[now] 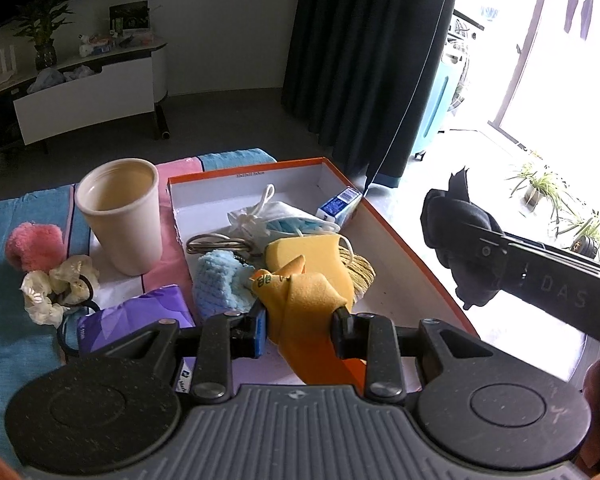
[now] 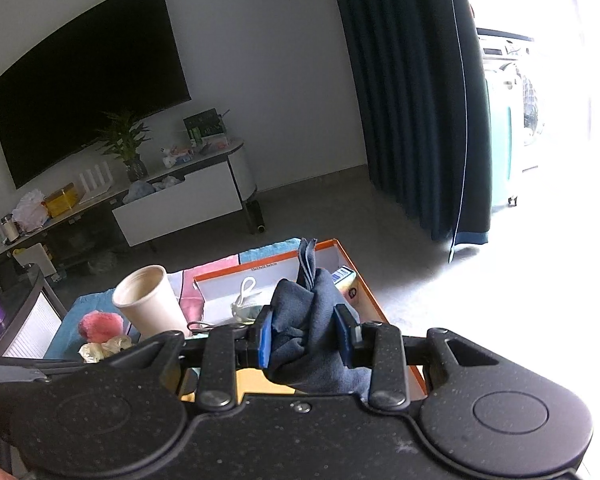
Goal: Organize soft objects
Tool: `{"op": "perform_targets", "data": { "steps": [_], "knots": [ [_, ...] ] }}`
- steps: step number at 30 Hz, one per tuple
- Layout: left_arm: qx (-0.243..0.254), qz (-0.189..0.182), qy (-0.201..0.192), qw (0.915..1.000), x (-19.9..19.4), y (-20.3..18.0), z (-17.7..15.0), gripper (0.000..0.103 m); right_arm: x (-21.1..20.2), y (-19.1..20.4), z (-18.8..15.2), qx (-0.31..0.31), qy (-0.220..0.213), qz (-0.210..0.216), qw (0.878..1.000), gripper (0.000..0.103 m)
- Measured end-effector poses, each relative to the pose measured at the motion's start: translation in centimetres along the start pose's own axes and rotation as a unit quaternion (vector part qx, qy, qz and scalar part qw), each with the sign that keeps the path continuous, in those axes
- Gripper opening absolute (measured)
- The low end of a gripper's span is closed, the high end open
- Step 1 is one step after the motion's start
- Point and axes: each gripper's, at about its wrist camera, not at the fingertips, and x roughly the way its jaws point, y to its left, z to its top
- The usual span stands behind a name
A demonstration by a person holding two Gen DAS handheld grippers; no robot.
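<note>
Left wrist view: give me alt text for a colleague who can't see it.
The left gripper is shut on a bunched yellow cloth above the near end of an open orange box holding face masks and a blue knitted item. At right, the right gripper grips a dark cloth; a beige cup stands left.

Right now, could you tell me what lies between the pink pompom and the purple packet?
In the left wrist view, a cream scrunchie lies between the pink pompom and the purple packet, on the striped towel.
</note>
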Motion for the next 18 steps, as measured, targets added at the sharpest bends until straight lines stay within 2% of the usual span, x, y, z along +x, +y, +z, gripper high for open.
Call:
{"op": "perform_targets", "data": {
  "steps": [18],
  "knots": [
    [0.004,-0.005,0.017,0.9998,1.8,-0.9,-0.3,0.032,2.3,-0.9,-0.7,0.012,0.023,-0.009,1.000,0.042]
  ]
}}
